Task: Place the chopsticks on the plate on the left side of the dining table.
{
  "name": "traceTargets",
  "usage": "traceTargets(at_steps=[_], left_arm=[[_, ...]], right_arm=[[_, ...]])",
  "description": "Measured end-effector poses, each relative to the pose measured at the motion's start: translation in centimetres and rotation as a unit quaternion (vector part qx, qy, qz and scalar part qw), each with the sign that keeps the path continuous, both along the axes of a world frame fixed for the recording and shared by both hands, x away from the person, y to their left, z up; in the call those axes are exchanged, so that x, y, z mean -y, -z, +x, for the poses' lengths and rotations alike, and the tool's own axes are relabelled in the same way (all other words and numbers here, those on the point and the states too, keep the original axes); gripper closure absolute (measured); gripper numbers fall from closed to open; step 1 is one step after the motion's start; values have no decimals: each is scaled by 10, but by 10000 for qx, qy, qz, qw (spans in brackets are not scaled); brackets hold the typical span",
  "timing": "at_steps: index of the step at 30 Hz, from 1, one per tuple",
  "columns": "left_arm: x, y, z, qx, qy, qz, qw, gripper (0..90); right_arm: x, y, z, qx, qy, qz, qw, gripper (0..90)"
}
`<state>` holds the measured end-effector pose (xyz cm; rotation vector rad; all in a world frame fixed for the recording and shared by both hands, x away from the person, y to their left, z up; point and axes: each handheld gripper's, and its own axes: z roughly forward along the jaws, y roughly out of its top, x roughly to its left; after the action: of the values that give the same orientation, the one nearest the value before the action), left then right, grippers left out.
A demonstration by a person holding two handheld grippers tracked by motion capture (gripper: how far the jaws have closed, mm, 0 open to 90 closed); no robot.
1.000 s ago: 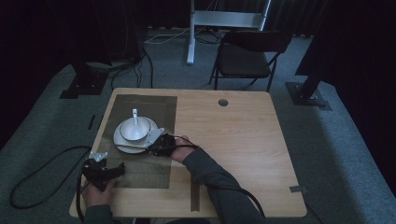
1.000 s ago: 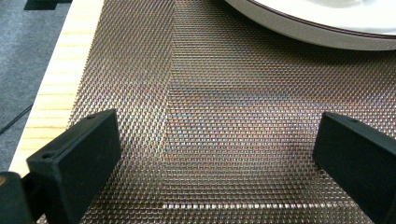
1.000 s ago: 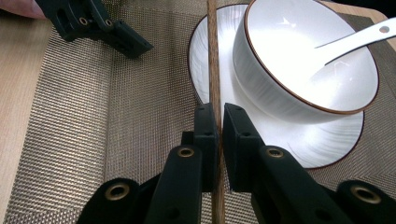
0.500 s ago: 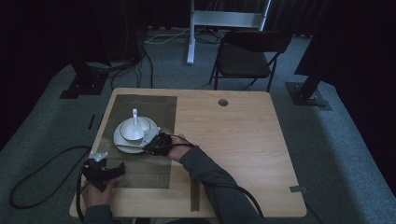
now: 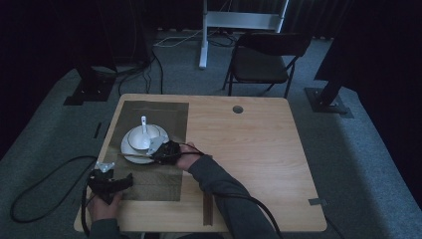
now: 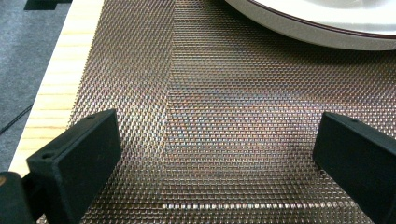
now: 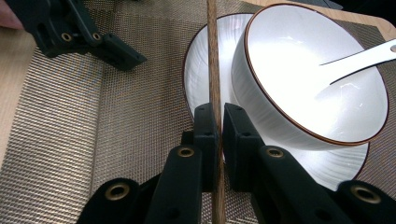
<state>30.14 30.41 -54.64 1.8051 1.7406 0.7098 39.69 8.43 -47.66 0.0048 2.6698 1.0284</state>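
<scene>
- The right claw comes first, since it does the work: its two black jaws are pinched tight on a thin brown wooden chopstick. In the high view this claw sits at the near right edge of the dishes, with the person's dark sleeve running back to the near edge of the desk.
- The left claw stands wide, nothing between its jaws, pointing low over the mat towards the plate. In the high view it is in the person's hand at the near left corner of the desk, well apart from the right one.
- The light wooden desk is the largest thing here; a dark folding chair stands on the grey floor beyond its far side.
- A brownish-gold woven rectangular placemat covers the left part of the desk, from far edge nearly to near edge.
- A round white saucer plate with a dark rim lies on the mat.
- A white ceramic bowl with a thin brown rim stands on the plate.
- A white ceramic spoon rests inside the bowl, its handle leaning over the rim.
- The chopstick runs straight out from the right claw, crossing above the plate's edge just beside the bowl's wall; whether it touches either I cannot tell.
</scene>
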Motion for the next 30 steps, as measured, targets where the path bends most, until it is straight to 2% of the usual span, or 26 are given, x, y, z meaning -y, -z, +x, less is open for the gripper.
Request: traceTargets(at_steps=[10,21,30], left_arm=[[0,0,0,6,-3,0,10000,14],[0,0,0,10,-2,-1,10000,15],[0,0,0,6,-2,-2,10000,14]], right_arm=[[-7,3,1,-4,-33,-55,10000,845],[-14,11,4,-115,-1,-128,9999,845],[-18,13,6,-75,-16,-249,9997,844]])
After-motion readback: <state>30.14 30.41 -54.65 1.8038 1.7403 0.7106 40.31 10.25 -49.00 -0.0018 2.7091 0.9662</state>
